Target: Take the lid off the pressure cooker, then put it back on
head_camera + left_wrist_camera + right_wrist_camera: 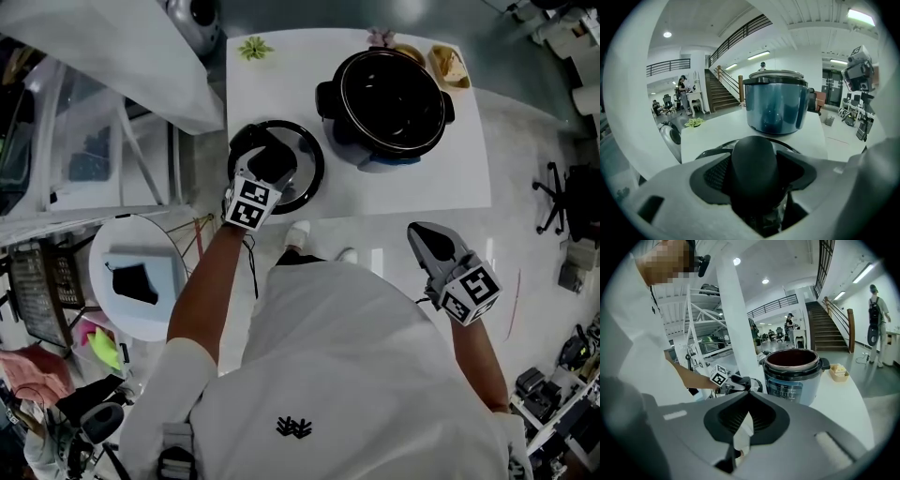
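Observation:
The pressure cooker (389, 98) stands open on the white table (450, 178), its dark inner pot showing. Its round black-rimmed lid (305, 173) lies flat on the table to the cooker's left. My left gripper (272, 155) is down on the lid's centre, shut on the black knob (753, 164), which fills the gap between the jaws. In the left gripper view the blue-grey cooker (776, 105) stands just beyond the lid. My right gripper (427, 239) hangs off the table's near edge, shut and empty. It looks at the cooker (792, 373) and the lid (752, 383).
A small green plant (254, 47) sits at the table's far left corner, and a basket of food (448, 66) sits behind the cooker. A round white stand (141, 277) stands left of me, an office chair (562, 202) at the right. A person (874, 315) stands by the stairs.

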Tool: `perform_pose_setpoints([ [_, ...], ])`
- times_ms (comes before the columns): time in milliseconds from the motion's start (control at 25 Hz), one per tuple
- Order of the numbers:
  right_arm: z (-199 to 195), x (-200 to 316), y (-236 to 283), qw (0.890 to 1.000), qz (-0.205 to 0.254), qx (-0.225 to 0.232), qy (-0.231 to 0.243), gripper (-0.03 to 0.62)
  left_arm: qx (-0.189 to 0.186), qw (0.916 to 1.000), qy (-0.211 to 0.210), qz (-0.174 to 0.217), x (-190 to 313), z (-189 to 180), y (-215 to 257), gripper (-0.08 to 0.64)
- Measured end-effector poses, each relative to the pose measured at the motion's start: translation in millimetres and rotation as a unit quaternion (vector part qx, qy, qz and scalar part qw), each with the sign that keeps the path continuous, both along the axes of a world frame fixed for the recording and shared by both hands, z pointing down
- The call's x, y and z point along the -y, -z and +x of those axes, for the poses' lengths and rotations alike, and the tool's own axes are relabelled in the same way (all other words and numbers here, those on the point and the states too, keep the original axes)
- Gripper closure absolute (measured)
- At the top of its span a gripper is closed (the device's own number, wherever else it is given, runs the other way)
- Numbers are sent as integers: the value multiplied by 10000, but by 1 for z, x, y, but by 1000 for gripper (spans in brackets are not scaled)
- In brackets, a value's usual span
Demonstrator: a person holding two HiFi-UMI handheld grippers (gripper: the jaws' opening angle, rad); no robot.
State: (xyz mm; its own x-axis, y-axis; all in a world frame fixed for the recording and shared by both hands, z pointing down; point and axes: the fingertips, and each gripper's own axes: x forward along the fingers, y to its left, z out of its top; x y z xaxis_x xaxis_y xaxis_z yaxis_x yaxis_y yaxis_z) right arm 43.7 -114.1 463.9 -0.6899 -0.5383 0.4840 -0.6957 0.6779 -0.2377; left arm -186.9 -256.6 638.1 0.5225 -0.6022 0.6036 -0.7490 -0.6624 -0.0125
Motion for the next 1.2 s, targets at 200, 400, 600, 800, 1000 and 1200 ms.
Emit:
perform_pose_setpoints([
  [200,1,-2,-1,9999,-48,-72,-82,578,-72,9999,25,90,2,1,2,272],
  [400,-2,-1,-2,9999,-26,-103,-105,578,-104,9999,7,88,3,0,-5,273],
  [600,0,-2,0,9998,4,-119,-129,578,-52,10000,9,2,0,1,-3,273],
  [800,4,-2,2,9998,24,-125,-158,578,-17,10000,-13,-68,0,0,1,275],
  [1000,10,-3,5,9998,56,-82,-181,578,-46,9999,-16,-122,-1,-5,9,275],
  [1200,14,-4,5,9998,117,28,-142,578,18,9999,-96,-35,-7,-17,33,273],
])
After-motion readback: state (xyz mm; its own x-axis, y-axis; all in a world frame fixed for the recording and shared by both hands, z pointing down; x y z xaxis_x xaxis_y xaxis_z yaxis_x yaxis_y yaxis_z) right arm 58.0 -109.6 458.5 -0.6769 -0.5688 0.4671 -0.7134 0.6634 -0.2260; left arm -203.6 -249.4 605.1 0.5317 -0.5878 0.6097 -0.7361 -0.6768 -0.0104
